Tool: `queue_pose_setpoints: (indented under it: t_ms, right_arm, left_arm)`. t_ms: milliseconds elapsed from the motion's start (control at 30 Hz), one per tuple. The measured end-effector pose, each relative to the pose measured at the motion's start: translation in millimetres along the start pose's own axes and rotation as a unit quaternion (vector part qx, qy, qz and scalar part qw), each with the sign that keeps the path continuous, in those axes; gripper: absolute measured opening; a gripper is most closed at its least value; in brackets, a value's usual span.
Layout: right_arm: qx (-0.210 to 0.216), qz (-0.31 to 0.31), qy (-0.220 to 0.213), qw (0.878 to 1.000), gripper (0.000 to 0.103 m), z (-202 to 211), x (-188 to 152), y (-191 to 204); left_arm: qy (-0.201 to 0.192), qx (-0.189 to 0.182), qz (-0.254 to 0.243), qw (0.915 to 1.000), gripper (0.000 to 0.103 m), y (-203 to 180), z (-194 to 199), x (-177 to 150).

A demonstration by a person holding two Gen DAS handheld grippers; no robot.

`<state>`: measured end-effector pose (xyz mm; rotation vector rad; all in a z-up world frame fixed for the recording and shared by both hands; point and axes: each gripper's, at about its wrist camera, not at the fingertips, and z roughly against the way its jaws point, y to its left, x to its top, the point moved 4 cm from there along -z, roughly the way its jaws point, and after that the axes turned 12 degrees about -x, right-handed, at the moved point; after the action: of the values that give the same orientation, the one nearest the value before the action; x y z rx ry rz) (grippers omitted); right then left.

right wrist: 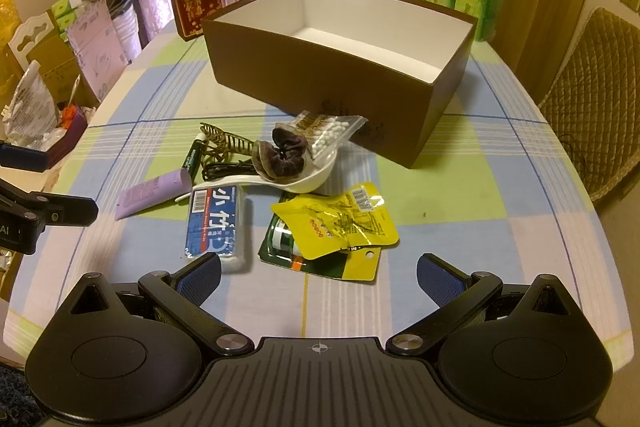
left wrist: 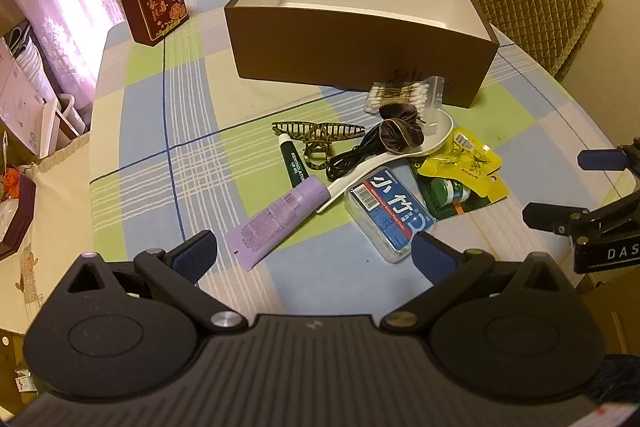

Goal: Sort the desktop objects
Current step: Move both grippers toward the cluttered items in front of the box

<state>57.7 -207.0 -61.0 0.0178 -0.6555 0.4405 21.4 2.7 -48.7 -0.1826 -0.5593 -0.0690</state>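
Clutter lay ahead of both grippers, w/ brown box (right wrist: 340,75) beyond it, interior white. Left gripper (left wrist: 316,251) was spread wide, holding nothing; purple tube (left wrist: 276,219) just fwd between its fingers, floss case (left wrist: 390,213) by its right finger. Right gripper (right wrist: 320,275) was likewise wide and unloaded; yellow pouch (right wrist: 340,223) directly fwd, over green card (right wrist: 320,265). White spoon (right wrist: 304,179) w/ brown scrunchie (right wrist: 286,157) sat between pouch and box.

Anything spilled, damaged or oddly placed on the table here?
Nothing spilled or broken. One oddity: a brown scrunchie sits in the bowl of the white spoon, with the cotton swab bag leaning against it.
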Motion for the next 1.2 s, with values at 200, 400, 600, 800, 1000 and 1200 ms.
queue_pose_setpoints:
  t_ms: [200, 400, 600, 800, 1000, 1200]
  right_arm:
    - [0.002, -0.001, 0.005, 1.0, 0.101, -5, 1, -3]
    - [0.006, -0.004, 0.012, 1.0, 0.101, -10, 1, -5]
    - [0.006, -0.004, 0.016, 1.0, 0.101, -18, 1, -8]
    - [-0.001, -0.008, 0.024, 1.0, 0.101, -29, 1, -15]
    - [-0.006, -0.014, 0.03, 0.999, 0.101, -41, -1, -22]
    - [-0.007, -0.017, 0.036, 0.999, 0.101, -51, -1, -27]
  left_arm:
    - [0.005, 0.002, 0.002, 1.0, 0.102, 1, -3, 0]
    - [0.01, 0.006, 0.003, 0.9999, 0.102, 3, -6, 1]
    - [0.014, 0.01, 0.003, 0.9999, 0.102, 8, -11, 1]
    - [0.021, 0.011, 0.007, 0.9997, 0.102, 21, -21, -3]
    - [0.03, 0.017, 0.007, 0.9994, 0.102, 36, -35, -8]
    - [0.019, 0.007, -0.025, 0.9995, 0.102, 40, -49, -12]
